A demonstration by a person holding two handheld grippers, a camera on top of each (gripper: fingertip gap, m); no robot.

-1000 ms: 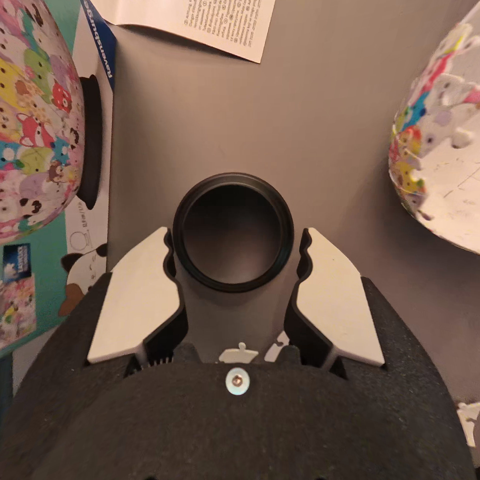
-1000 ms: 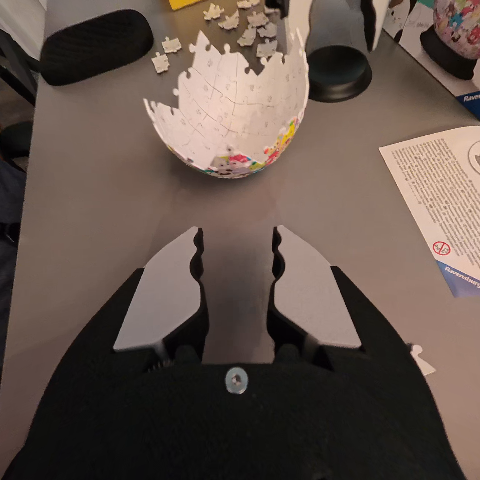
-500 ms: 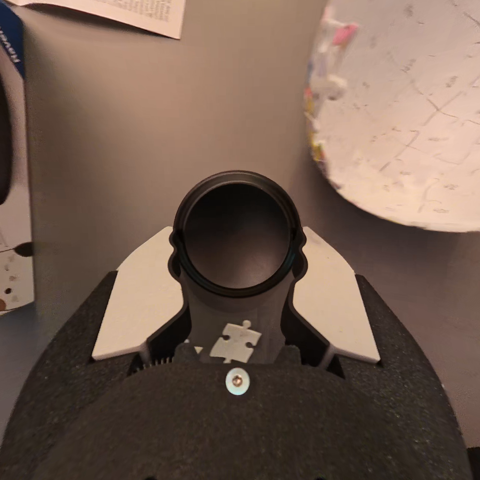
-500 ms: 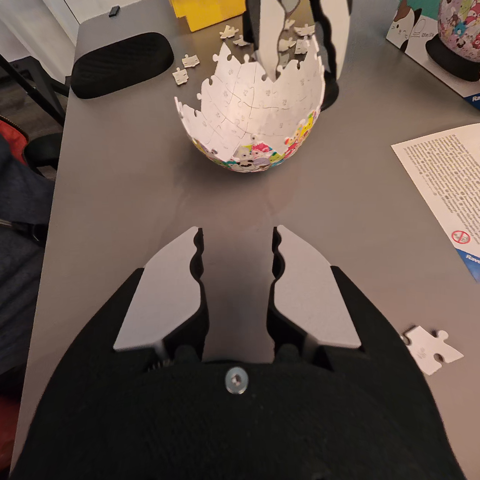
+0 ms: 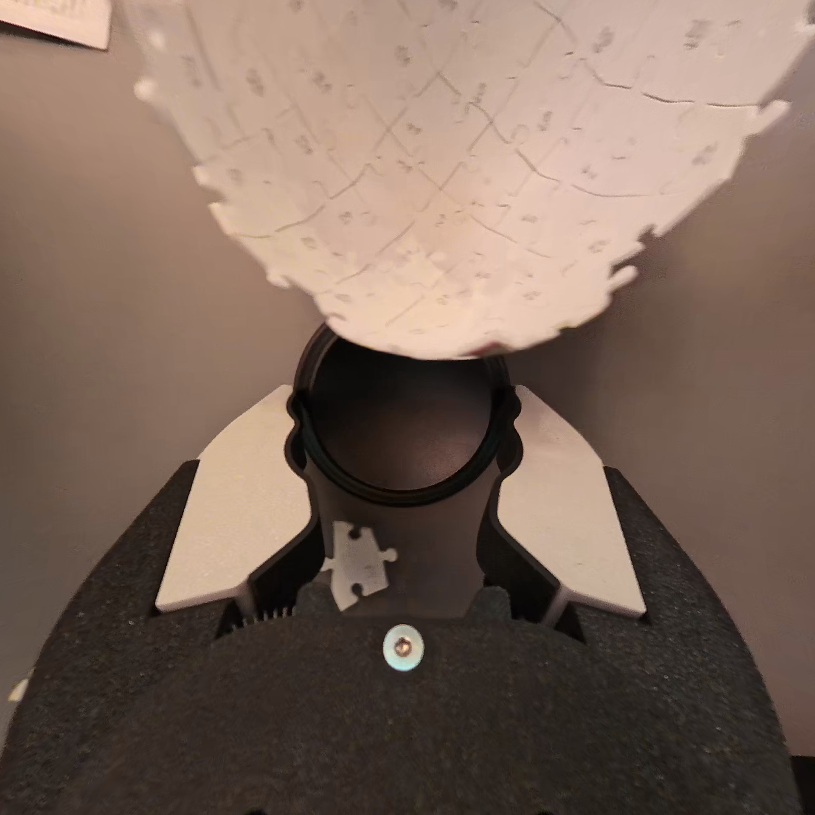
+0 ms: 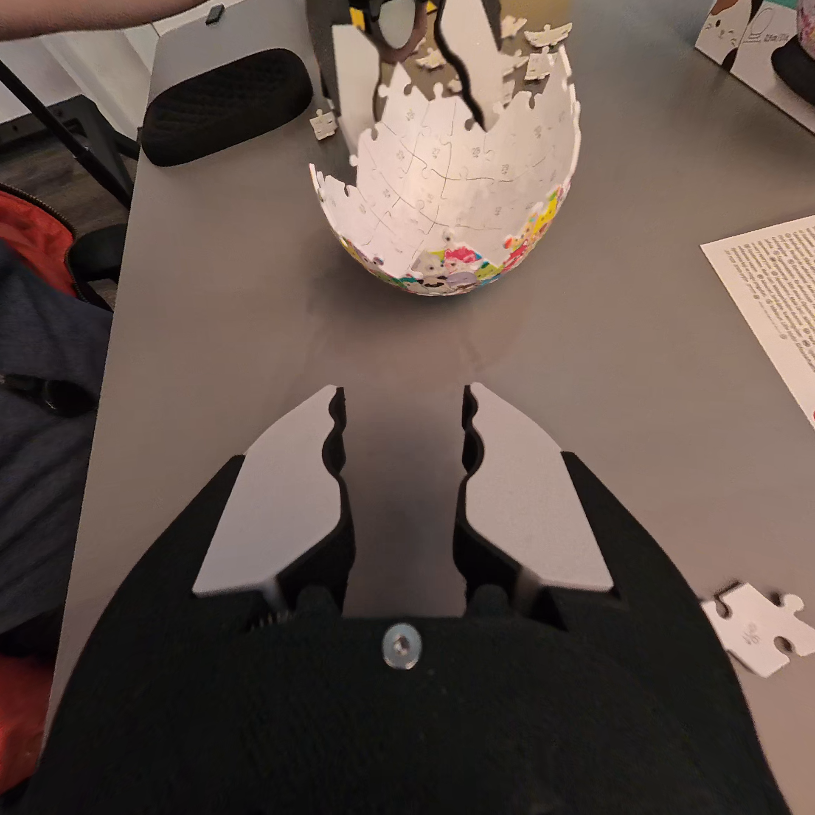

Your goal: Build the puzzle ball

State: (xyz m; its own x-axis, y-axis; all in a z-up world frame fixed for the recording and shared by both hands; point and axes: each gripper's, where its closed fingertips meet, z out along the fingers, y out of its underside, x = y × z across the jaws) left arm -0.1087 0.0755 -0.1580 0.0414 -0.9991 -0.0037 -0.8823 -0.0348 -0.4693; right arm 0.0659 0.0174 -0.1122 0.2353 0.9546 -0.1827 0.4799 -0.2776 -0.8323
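1. One unfinished puzzle ball [image 6: 445,207] sits on your grey table [image 6: 573,375]: a curved shell with a jagged, knobbed rim, matte white inside, bright cartoon print outside.
2. Your left gripper [image 5: 403,423] has its white fingers [image 5: 247,498] closed on a smooth black ring stand [image 5: 399,445], just beside the shell.
3. Your right gripper [image 6: 402,397] hovers with fingers parted and empty, well short of the ball.
4. Loose white pieces [image 6: 765,633] lie flat nearby.
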